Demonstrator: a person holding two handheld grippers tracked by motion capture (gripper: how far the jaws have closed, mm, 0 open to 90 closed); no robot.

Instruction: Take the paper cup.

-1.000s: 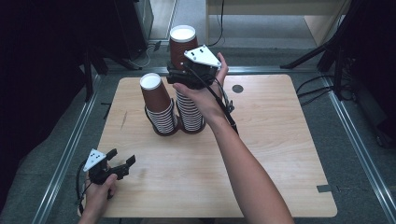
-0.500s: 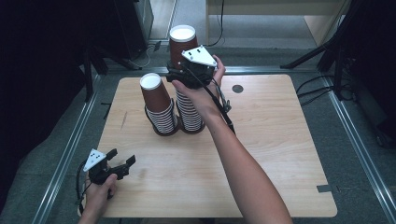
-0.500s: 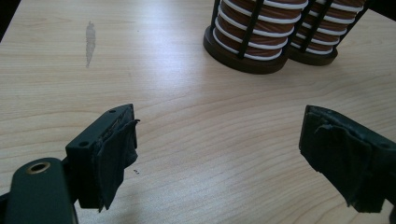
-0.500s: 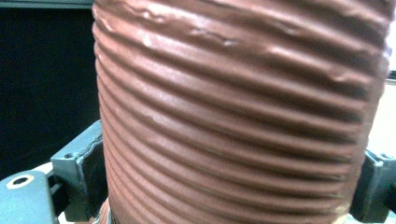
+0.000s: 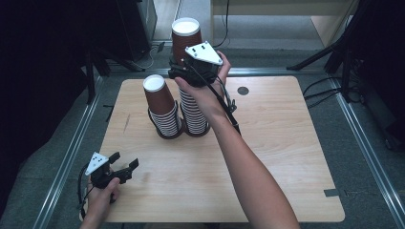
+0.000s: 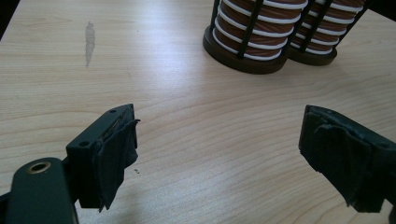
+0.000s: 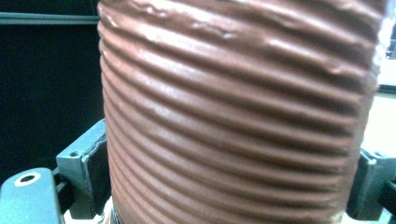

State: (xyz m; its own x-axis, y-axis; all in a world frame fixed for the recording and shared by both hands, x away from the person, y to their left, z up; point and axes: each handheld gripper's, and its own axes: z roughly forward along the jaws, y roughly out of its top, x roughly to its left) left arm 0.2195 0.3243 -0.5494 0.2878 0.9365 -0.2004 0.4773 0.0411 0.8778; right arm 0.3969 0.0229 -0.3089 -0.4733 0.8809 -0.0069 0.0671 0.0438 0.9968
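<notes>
Spread jaws on the left gripper (image 5: 125,167) idle low over the near table (image 5: 286,157) edge. Farther off, the right gripper (image 5: 177,71) pinches the top ribbed cup (image 7: 238,112) on the taller stack (image 5: 193,107) — seemingly lifting it off; next calls for a straight upward pull.

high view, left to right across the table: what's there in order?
left gripper → shorter cup stack → taller cup stack with the right gripper on its top cup → dark round spot on the table
</notes>
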